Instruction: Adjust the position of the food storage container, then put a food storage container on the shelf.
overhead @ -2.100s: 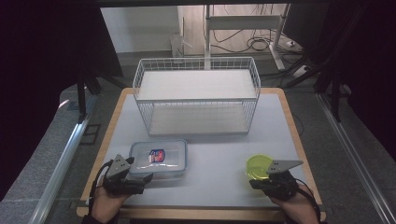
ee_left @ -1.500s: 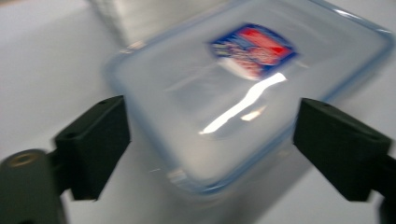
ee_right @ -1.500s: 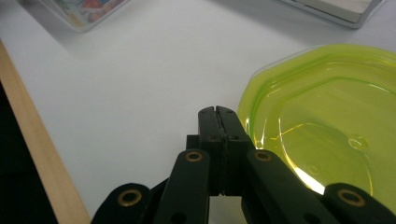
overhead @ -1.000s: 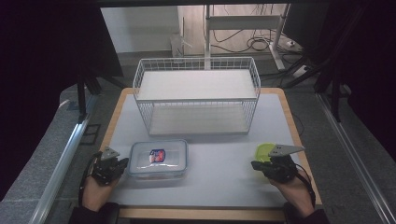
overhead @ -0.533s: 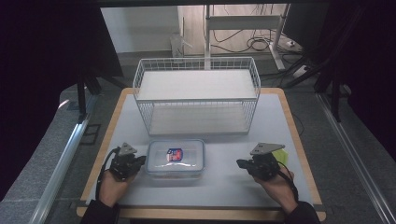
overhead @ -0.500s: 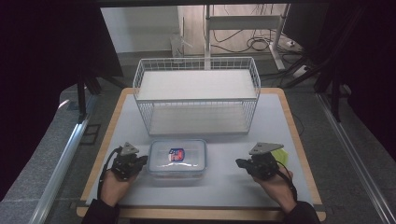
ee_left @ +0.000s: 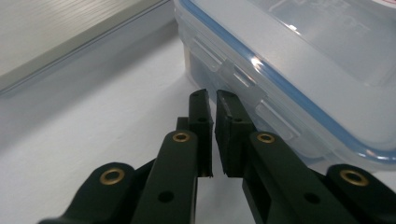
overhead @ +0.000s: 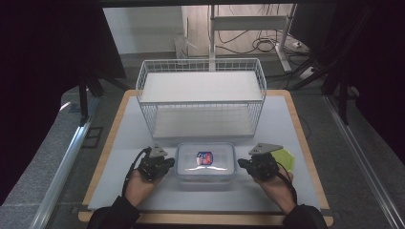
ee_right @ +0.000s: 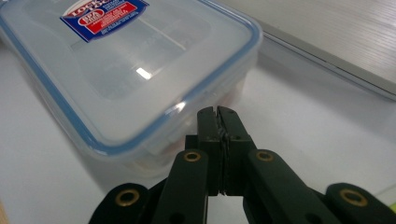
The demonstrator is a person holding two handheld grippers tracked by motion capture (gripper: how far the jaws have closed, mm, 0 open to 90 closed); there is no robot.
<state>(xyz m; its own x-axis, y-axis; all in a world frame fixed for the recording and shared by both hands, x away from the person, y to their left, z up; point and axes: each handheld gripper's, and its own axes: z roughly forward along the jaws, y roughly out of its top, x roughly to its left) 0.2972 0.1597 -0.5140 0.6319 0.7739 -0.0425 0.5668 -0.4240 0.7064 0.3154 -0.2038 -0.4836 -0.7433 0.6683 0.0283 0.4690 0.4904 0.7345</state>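
Between the two clenched grippers, the lidded plastic container (overhead: 205, 160) is sitting on the white table (overhead: 286, 119). Left gripper (ee_left: 212, 95) and right gripper (ee_right: 217, 112) are each pointing closed, empty jaws at an opposite short side. They appear to be squeezing or nudging it; next, both tips need to press evenly inward.
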